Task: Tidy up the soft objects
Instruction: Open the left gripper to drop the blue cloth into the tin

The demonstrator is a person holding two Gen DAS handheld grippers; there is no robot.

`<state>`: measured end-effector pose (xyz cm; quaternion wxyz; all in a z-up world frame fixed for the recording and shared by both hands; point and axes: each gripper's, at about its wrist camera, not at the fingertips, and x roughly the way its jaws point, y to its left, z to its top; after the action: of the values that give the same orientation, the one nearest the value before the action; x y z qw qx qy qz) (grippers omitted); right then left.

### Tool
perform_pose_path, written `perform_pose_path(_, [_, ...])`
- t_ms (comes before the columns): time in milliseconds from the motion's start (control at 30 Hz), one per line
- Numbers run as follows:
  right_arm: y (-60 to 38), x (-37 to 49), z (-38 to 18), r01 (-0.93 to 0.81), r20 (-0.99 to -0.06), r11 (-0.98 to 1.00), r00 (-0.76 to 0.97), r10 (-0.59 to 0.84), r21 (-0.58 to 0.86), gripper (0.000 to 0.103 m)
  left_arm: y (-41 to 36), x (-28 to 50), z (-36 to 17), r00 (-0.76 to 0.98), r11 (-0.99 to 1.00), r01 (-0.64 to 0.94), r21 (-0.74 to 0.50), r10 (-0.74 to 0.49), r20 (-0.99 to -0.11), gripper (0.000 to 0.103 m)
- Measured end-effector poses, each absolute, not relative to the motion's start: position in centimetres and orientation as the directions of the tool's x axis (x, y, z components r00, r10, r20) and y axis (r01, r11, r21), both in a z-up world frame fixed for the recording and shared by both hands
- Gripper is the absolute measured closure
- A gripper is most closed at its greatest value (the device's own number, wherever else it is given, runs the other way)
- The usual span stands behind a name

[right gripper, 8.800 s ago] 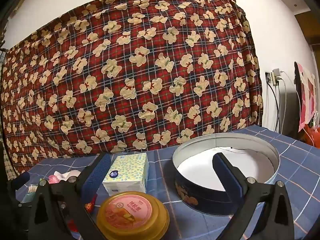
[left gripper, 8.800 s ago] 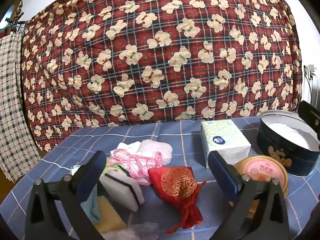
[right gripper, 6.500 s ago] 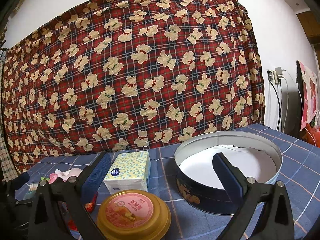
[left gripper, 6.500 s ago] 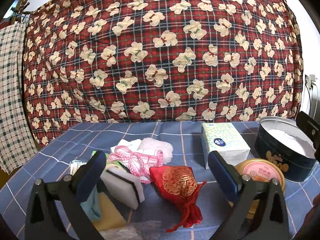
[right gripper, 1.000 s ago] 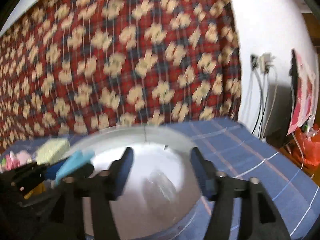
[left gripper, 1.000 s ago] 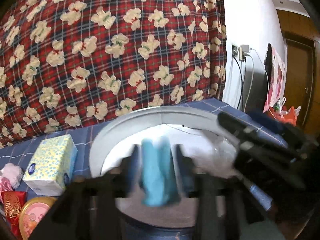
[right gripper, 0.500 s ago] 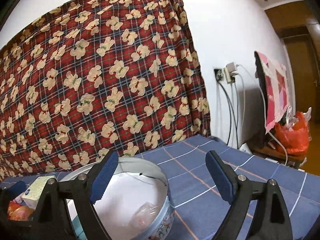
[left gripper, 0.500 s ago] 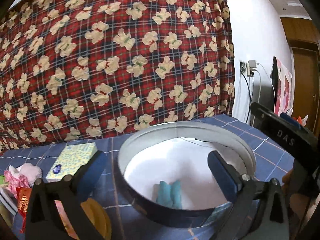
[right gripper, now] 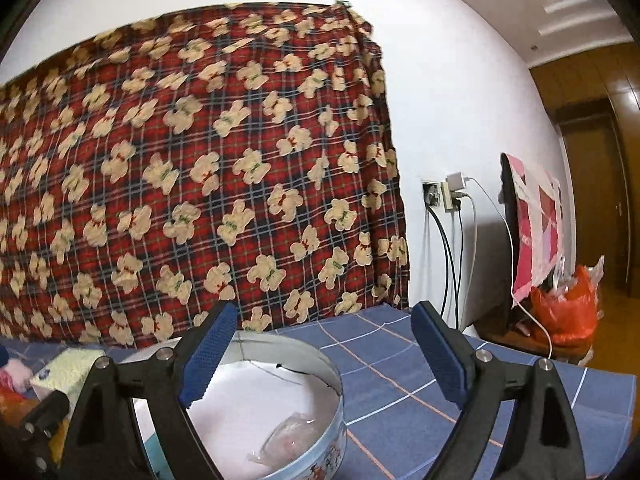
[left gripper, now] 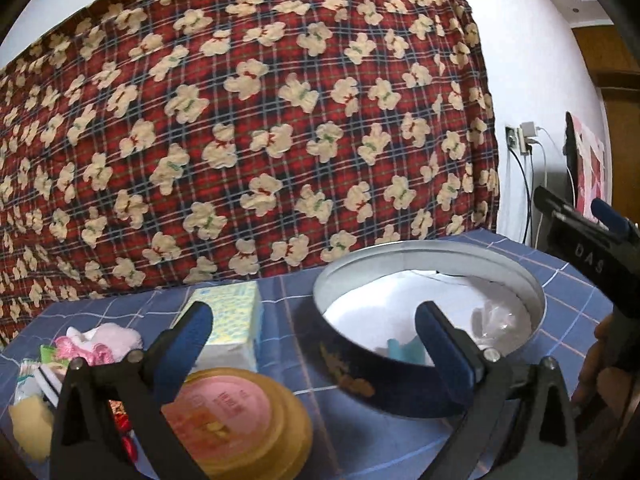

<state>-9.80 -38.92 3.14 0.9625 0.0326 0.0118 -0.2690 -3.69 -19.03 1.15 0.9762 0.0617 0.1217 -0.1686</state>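
Inside the round tin (left gripper: 516,276), a teal cloth (left gripper: 404,350) and a clear plastic bag (right gripper: 294,438) lie on the white floor. Left gripper (left gripper: 316,338) — spread, empty — hangs level before the near wall; best swing it left toward the soft pile (left gripper: 96,346) beyond the tissue pack (left gripper: 236,320). Right gripper (right gripper: 324,354) — spread, empty — hovers over the tin's far edge.

bear-print blanket (left gripper: 256,128), wall charger (right gripper: 450,196), orange bag (right gripper: 566,308)

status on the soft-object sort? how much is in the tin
Done: a teal cloth and a clear plastic bag lie in the round tin. In hand: nothing; left tongs and right tongs are open. Left: the pink-and-white pile and yellow sponge wait left of the tissue pack.
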Motion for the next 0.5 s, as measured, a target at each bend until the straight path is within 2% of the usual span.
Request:
perform_pose_path(233, [-37.3, -10.1, 3.0, 0.52, -0.028, 0.854, 0.854, -0.52, 0.01, 0.012, -16.5, -3.7, 1.0, 0.918, 0.946, 0.318, 0.056, -0.293, -0.267, 0.0])
perform_pose_path(500, [-37.1, -11.0, 2.9, 0.527, -0.06, 0.847, 0.85, -0.524, 0.073, 0.012, -13.9, -3.8, 0.9, 0.922, 0.953, 0.299, 0.055, -0.274, -0.275, 0.001])
